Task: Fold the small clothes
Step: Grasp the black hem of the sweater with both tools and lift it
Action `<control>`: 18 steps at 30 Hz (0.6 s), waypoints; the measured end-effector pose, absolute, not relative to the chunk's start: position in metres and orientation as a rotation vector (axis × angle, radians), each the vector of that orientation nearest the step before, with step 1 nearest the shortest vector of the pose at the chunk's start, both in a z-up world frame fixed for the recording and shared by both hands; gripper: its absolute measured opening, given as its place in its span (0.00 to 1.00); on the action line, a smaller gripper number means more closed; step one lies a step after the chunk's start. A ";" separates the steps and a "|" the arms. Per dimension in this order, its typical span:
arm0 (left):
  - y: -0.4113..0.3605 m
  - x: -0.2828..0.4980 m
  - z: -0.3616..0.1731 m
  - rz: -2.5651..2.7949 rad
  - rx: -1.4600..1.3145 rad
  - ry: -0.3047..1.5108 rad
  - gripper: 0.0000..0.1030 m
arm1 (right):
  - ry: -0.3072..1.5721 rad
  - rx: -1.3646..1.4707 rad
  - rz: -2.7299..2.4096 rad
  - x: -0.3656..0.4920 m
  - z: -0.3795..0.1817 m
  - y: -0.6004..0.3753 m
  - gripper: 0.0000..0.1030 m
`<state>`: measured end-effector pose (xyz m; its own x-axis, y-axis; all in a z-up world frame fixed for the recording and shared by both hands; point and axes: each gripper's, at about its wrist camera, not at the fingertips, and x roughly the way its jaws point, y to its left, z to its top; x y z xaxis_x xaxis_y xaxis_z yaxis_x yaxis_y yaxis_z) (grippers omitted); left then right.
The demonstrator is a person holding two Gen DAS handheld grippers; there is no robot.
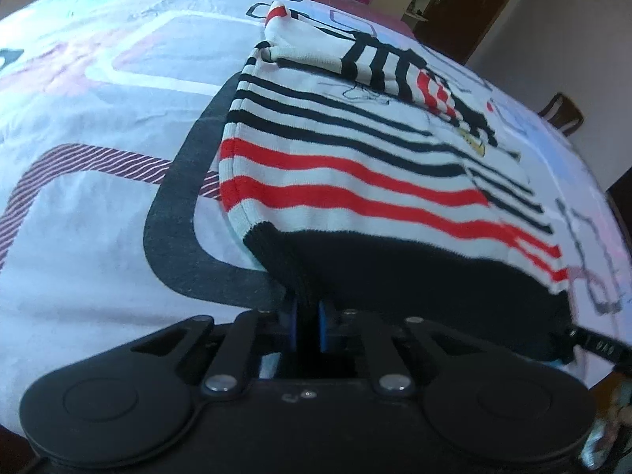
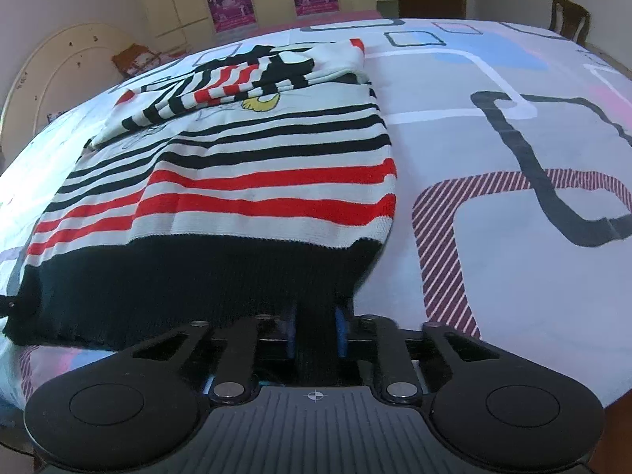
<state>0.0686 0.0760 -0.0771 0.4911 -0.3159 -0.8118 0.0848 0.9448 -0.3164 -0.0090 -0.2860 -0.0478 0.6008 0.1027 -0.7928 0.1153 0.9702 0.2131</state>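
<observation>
A small knit sweater [image 1: 355, 166] with white, black and red stripes and a black hem lies on the bed; its sleeves are folded across the chest. My left gripper [image 1: 308, 328] is shut on the hem's left corner. In the right wrist view the same sweater [image 2: 245, 181] spreads ahead, and my right gripper [image 2: 316, 331] is shut on the hem's right corner. Both corners are lifted slightly off the sheet. The other gripper's tip [image 1: 600, 345] shows at the hem's far corner in the left wrist view.
The bed sheet [image 2: 493, 245] is white with grey, pink and striped rectangle patterns. A headboard [image 2: 59, 67] and cupboards stand behind the bed. A wooden chair [image 2: 568, 19] stands at the far right edge.
</observation>
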 end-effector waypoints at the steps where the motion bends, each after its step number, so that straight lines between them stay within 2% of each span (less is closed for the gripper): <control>1: 0.078 0.069 -0.075 -0.256 -0.259 1.024 0.09 | 0.929 0.259 -0.001 -0.009 -0.046 -0.287 0.10; 10: 0.079 0.091 -0.033 -0.318 -0.315 0.898 0.08 | 0.822 0.369 0.034 0.002 -0.013 -0.300 0.09; 18: 0.069 0.143 -0.004 -0.331 -0.352 0.804 0.08 | 0.685 0.384 0.067 0.053 0.023 -0.308 0.09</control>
